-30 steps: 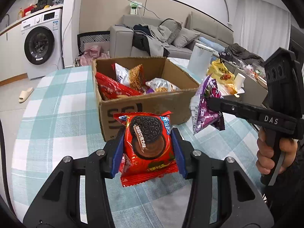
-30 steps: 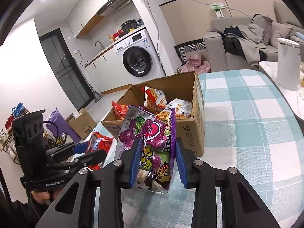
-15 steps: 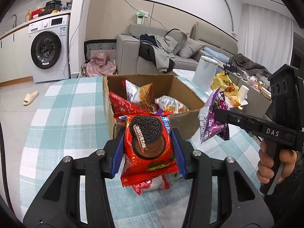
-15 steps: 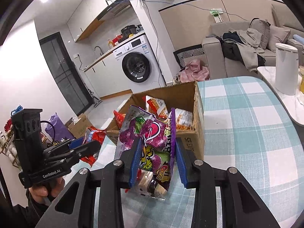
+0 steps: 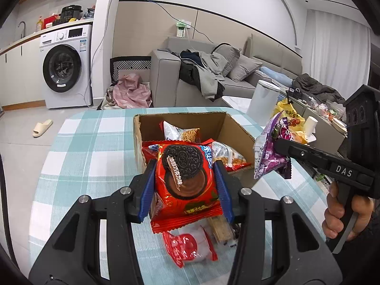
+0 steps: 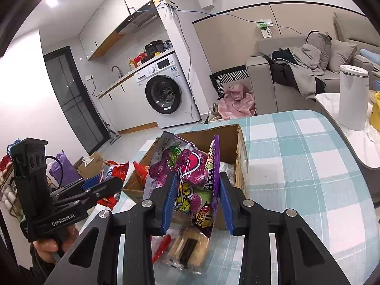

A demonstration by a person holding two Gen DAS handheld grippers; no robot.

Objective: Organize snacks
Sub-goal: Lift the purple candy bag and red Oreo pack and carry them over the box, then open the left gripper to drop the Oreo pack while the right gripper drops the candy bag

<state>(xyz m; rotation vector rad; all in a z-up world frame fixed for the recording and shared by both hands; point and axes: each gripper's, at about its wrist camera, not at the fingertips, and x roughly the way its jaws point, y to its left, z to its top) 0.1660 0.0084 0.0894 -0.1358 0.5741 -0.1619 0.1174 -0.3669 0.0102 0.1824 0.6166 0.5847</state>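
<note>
Now the red cookie packet (image 5: 187, 178), clenched in the left tongs (image 5: 186, 187), and the purple candy bag (image 6: 197, 185), clenched in the right tongs (image 6: 198, 201), hang before the cardboard box (image 5: 239, 128); clear its near wall, then release above the snacks inside.

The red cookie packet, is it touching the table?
Apart. The left wrist view shows the red cookie packet clamped in the left gripper, raised above the table, with another snack visible underneath.

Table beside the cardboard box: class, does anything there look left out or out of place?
Yes. Two snacks lie loose on the checked table outside the cardboard box: a small red-and-white packet and a clear-wrapped wafer pack. Others already sit in the box.
</note>
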